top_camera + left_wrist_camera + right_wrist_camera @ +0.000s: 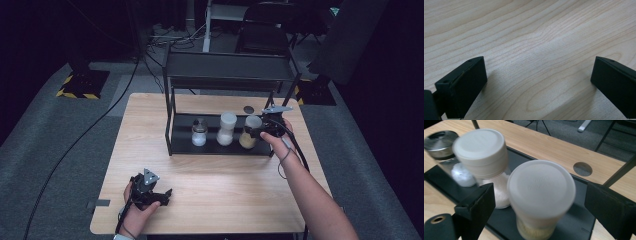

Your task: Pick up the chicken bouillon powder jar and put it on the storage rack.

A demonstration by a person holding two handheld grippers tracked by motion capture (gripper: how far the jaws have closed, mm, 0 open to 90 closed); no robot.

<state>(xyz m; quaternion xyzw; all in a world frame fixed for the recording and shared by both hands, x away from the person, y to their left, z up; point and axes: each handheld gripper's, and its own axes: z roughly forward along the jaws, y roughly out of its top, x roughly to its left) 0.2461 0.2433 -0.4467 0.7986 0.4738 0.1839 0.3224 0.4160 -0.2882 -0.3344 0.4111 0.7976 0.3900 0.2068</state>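
Observation:
Three jars stand in a row on the lower shelf (181,131) of a black rack. The right-hand one is a white-lidded jar with tan contents (247,139) (541,187). My right gripper (254,131) (540,192) is open, one jaw on each side of this jar, with small gaps showing. Beside it are a white-lidded jar of white grains (226,129) (482,152) and a metal-lidded shaker (199,132) (440,141). My left gripper (162,196) (539,62) rests open low over bare wood near the table's front left, holding nothing.
The rack's upper shelf (227,67) overhangs the jars, and its black posts stand at the corners. A round hole (248,109) (582,168) sits in the wooden table (215,180) behind the rack. Cables and a chair lie on the floor beyond.

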